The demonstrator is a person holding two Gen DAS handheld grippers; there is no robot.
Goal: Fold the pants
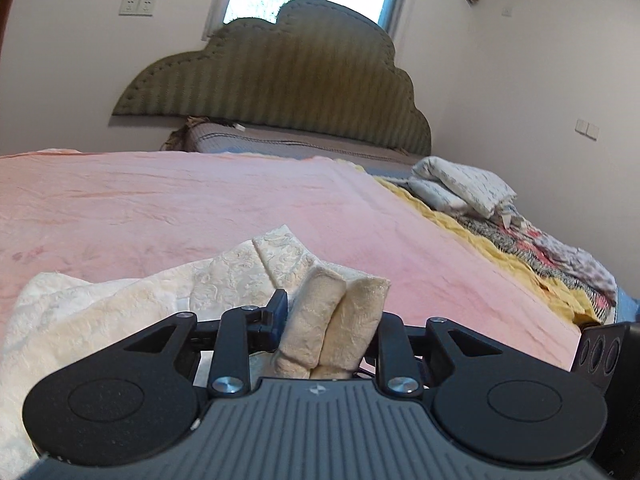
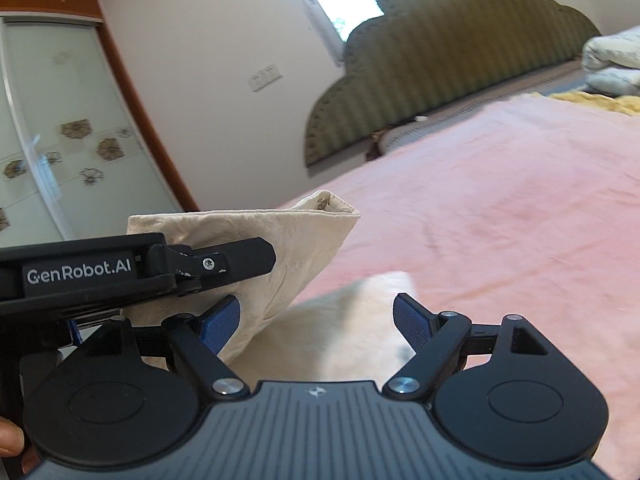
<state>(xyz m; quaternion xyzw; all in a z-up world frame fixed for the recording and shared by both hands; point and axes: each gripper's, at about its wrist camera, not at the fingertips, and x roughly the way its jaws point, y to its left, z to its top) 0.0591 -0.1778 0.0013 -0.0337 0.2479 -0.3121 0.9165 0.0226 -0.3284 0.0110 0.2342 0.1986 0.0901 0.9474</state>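
right now my left claw (image 1: pixel 330 332) is clamped on a doubled fold of the cream pants (image 1: pixel 224 276); two thick rolls of the cloth stand up between its jaws, and the rest of the pants spreads away to the left over the pink blanket (image 1: pixel 200 200) on the bed. seen from my right wrist, that same left claw (image 2: pixel 240 276) reaches in from the left edge, with a pant leg rising behind it and its hemmed end (image 2: pixel 332 210) pointing up and away. my right claw (image 2: pixel 316 322) stands wide apart with nothing pressed between its blue pads (image 2: pixel 220 322); blurred cream cloth lies just below the gap, and i cannot tell whether a pad brushes it. the pants sit at the near edge of the bed. folded white bedding (image 1: pixel 464 190) rests well apart near the bed's far right corner, beside a yellow cover (image 1: pixel 480 236). a green headboard (image 1: pixel 280 80) stands against the wall at the far end.
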